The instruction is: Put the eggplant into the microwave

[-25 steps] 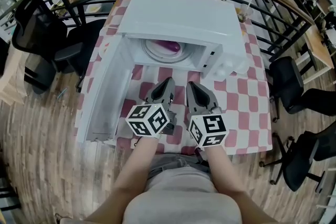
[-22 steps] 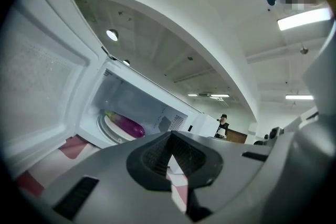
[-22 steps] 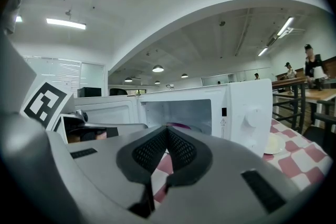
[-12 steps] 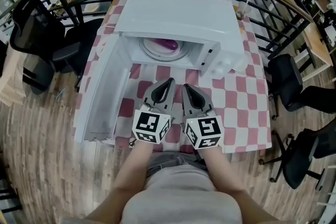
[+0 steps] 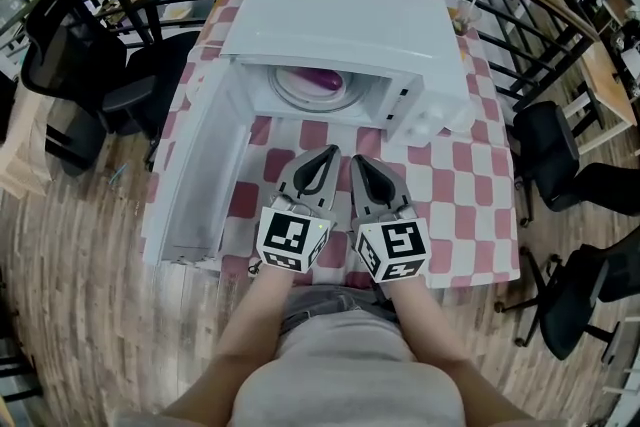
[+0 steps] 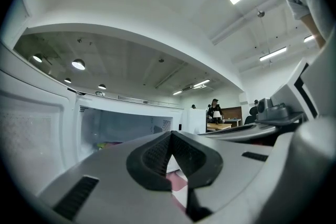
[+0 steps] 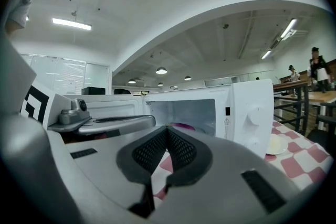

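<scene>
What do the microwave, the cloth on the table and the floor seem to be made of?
Microwave: probably white painted metal or plastic, smooth with a soft sheen on its flat top. Cloth: fabric or vinyl, I cannot tell which; flat red and white checks. Floor: wood or wood-look laminate, with narrow plank lines and grain.

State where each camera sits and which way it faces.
Head view: on the person's head, steeply down at the open microwave; forearms, left gripper, right gripper show.
Left gripper view: rides the left gripper, level toward the microwave; its shut jaws show.
Right gripper view: same on the right gripper; shut jaws show.
All share the microwave.
</scene>
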